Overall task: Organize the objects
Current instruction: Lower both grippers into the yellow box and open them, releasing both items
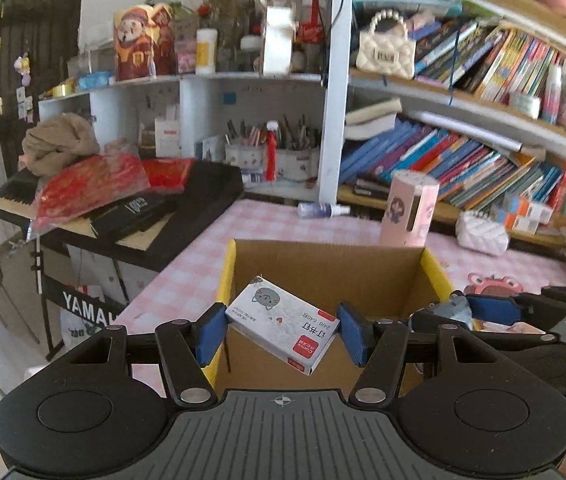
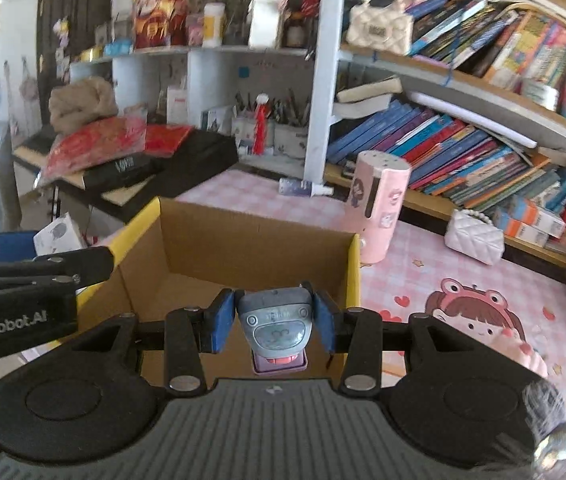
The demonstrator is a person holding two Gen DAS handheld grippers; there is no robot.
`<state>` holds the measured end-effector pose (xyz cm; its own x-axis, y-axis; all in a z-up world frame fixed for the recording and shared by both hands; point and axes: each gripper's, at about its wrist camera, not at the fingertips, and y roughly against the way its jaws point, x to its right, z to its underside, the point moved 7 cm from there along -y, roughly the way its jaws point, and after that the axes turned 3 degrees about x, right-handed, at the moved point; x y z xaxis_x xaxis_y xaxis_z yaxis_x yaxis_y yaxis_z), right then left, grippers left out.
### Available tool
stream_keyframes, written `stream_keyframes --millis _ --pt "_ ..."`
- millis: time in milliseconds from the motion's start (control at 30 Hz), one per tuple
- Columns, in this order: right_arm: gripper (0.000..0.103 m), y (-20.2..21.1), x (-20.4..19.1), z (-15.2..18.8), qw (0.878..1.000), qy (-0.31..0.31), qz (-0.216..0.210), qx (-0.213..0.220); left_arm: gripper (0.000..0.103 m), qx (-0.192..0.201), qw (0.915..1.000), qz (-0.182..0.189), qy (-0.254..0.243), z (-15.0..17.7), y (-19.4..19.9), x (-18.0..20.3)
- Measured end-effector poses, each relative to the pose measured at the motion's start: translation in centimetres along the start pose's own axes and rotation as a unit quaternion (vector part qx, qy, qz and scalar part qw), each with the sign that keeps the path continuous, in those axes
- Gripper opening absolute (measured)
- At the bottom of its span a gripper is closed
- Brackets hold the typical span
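An open cardboard box with yellow flaps stands on the pink checked table, also in the right wrist view. My left gripper is shut on a white staple box with a grey cat print and a red label, held tilted over the cardboard box's near left side. My right gripper is shut on a small grey-blue gadget with a purple base, held above the box's near right part. In the left wrist view the right gripper shows at the right edge, and in the right wrist view the left gripper's arm shows at the left.
A pink cylinder with stickers stands just behind the box. A small spray bottle lies by the shelf post, and a white quilted pouch sits at the right. A black keyboard piled with red bags stands left. Bookshelves fill the back.
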<state>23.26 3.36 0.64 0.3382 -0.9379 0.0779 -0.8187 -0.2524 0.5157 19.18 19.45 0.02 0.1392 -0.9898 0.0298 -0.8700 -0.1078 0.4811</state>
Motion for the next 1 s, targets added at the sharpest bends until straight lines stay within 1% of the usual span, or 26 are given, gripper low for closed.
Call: stream_keyframes --millis 133,267,500,633,767,867,1000 --pt "0.041 -3.3 0.2 0.8 0.999 0.021 -0.013 -0.035 0.059 -0.02 0.9998 -0.005 -0.007 0.3 -2.3 0.6" --pt "0.041 -5.7 0.2 1.4 0.996 0.051 -0.029 -0.063 0.059 -0.041 0.9989 -0.017 -0.016 0.6 -4.4 0.8" --pt "0.041 -9.0 0.4 2.7 0.985 0.115 -0.056 -0.118 0.059 -0.077 0.9962 -0.032 -0.025 1.8 -6.9 1.3" --pt "0.041 -9.9 0.9 3.1 0.978 0.163 -0.058 -0.116 0.059 -0.097 0.9945 -0.035 -0.019 2.7 -7.9 1.5" --pt "0.041 -10.5 1.0 3.1 0.974 0.181 -0.069 -0.12 0.06 -0.107 0.9933 -0.037 -0.022 3.2 -8.7 1.8" --pt "0.041 -10.7 0.7 3.3 0.969 0.194 -0.084 -0.126 0.06 -0.108 0.9928 -0.042 -0.032 3.3 -8.9 2.0" --pt "0.041 -11.1 0.7 3.3 0.966 0.206 -0.084 -0.127 0.06 -0.108 0.9924 -0.044 -0.039 3.4 -9.1 2.3"
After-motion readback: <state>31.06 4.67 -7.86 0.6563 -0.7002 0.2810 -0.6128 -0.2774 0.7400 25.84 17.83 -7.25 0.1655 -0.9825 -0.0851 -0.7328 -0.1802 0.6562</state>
